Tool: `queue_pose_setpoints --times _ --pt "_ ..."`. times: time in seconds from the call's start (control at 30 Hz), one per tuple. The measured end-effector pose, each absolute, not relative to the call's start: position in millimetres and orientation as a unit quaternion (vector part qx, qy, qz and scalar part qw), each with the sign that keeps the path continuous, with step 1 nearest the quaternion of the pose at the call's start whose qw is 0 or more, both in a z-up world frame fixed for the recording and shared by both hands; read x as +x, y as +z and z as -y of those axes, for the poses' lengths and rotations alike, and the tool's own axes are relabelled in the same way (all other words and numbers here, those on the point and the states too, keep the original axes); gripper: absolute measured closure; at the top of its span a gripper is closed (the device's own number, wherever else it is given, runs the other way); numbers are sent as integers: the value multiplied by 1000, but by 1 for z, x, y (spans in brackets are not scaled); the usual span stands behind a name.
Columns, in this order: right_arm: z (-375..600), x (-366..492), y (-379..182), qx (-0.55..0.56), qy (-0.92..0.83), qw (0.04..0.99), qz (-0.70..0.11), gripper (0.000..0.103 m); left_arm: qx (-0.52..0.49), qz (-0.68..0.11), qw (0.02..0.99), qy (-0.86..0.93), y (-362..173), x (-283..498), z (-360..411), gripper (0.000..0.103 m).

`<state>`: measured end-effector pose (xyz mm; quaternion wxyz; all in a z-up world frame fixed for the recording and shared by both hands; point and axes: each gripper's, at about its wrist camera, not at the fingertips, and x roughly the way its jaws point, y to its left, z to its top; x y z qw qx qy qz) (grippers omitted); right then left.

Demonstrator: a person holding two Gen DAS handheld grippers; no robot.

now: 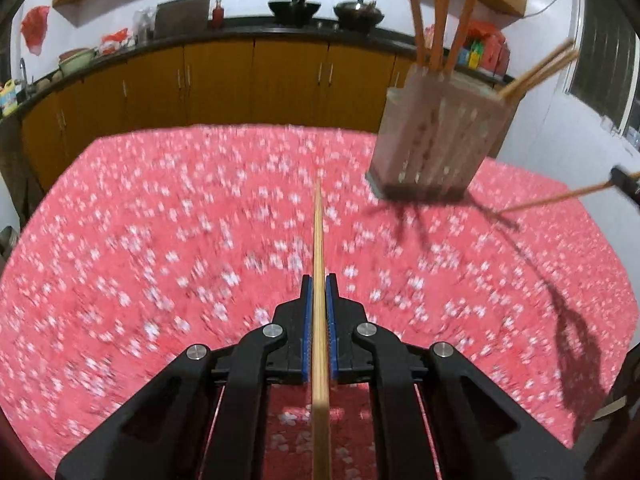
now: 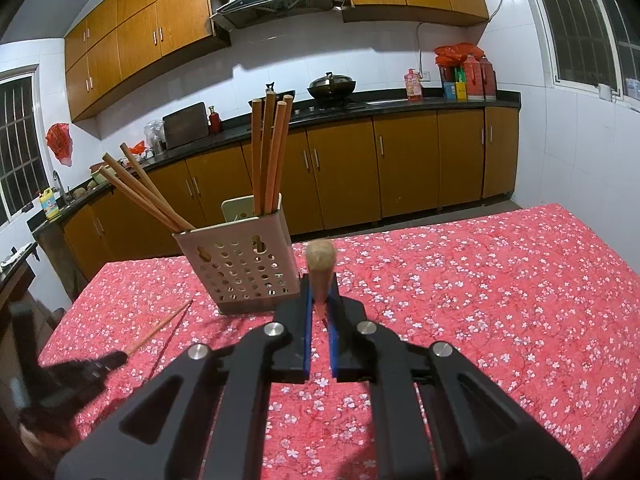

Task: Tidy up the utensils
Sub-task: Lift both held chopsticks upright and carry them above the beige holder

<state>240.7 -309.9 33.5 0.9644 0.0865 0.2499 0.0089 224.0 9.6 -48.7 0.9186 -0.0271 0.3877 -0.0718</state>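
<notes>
A beige perforated utensil holder (image 2: 240,268) stands on the red floral tablecloth (image 2: 480,300). It holds three upright wooden chopsticks (image 2: 272,152) and three more leaning left (image 2: 144,192). My right gripper (image 2: 320,280) is shut on a chopstick (image 2: 320,260) seen end-on, just right of the holder. My left gripper (image 1: 319,280) is shut on a thin chopstick (image 1: 318,240) that points forward over the cloth, left of the holder (image 1: 436,140). In the right wrist view the left gripper (image 2: 80,368) is a blurred dark shape at the lower left, its chopstick (image 2: 160,328) slanting toward the holder.
Behind the table runs a counter with brown cabinets (image 2: 340,168), a wok (image 2: 331,85) on the stove, bottles (image 2: 468,76) and a cutting board (image 2: 186,124). A window (image 2: 588,20) is on the right wall. Bare cloth spreads right of the holder.
</notes>
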Motion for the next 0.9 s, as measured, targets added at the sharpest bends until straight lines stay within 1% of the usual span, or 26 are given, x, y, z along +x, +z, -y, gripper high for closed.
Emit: queue_pose_setpoints --times 0.17,0.43,0.5,0.57,0.63,0.67,0.7,0.73,0.77,0.9 --pt "311 241 33 87 8 964 -250 95 -29 -427 902 -64 -74 231 -6 96" --pt "311 240 33 88 9 964 -249 95 -25 -430 901 -60 -74 223 -6 95" --pt "311 240 33 88 9 964 -249 95 -24 -430 901 -62 -74 218 -7 93" --pt "311 240 33 89 8 964 -249 95 -21 -427 902 -63 -74 211 -9 86" --pt "312 240 33 91 8 964 -250 95 -17 -425 903 -61 -74 207 -9 82" --pt "312 240 33 92 8 964 -250 95 -12 -422 905 -59 -75 205 -8 82" --pt "312 240 33 93 8 964 -250 95 -7 -420 906 -56 -75 203 -7 82" --pt "313 241 32 93 8 964 -250 95 -2 -418 907 -55 -76 202 -5 84" --pt "313 241 32 94 8 964 -250 95 6 -417 907 -54 -76 200 -4 96" --pt "314 239 36 94 8 965 -247 95 10 -420 905 -62 -72 201 -3 96"
